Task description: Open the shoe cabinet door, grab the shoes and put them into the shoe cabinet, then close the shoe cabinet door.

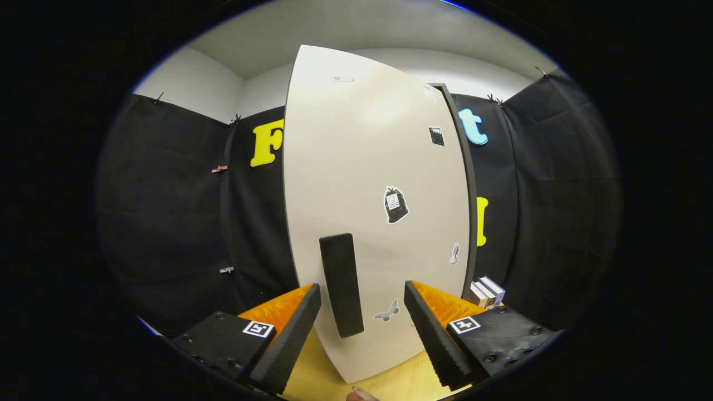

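the gripper (362, 312) had its two fingers spread wide apart. nothing was held between them and they pressed on nothing.

right ahead of the fingers stood the shoe cabinet door (367, 167). it was tall, pale and smooth, and it took up the middle of the gripper view. i could not tell for sure if the door was shut or a bit open.

a dark handle (341, 284) stood upright on the lower part of the door. it was long and flat, like a bar. it sat just ahead of the gap between the fingers, nearer to the left finger than to the right one. the fingers were not touching it.

some little stickers were on the door. one dark sticker (395, 205) was near the middle, above and to the right of the handle. a small butterfly sticker (387, 313) was low down, just beside the foot of the handle. another small dark one (436, 136) was high up near the right edge of the door.

a dark edge (465, 184) ran along the right side of the door.

past the right finger, by the foot of the door, stood a few small boxes (487, 292) close together.

the floor (406, 379) under the door was light wood.

a fingertip (359, 394) showed low down between the two fingers.
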`<state>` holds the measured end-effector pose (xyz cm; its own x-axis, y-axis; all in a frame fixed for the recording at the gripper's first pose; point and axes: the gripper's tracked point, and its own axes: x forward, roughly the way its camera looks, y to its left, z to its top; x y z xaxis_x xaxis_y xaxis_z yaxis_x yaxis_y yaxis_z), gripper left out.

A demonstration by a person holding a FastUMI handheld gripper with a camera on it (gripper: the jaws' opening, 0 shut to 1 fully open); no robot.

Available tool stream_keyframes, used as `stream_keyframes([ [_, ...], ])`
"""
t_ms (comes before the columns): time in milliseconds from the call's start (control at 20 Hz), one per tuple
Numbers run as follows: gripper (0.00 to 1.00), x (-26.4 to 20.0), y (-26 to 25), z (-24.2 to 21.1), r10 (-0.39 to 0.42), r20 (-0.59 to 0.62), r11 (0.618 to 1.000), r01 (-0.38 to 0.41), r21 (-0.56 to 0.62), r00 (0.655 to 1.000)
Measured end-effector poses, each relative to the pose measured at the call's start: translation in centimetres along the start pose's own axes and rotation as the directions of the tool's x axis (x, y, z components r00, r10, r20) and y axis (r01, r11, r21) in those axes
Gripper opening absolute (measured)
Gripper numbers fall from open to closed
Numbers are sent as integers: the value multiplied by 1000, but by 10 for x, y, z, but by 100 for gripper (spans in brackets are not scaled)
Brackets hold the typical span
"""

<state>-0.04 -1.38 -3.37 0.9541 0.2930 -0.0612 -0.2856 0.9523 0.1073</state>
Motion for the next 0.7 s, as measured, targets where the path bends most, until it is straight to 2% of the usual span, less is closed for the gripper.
stream_keyframes([
  [400,98,-1,36,-9,4,3,999,-4,-37,1000],
  [700,98,-11,38,-4,-5,17,998,6,-56,1000],
])
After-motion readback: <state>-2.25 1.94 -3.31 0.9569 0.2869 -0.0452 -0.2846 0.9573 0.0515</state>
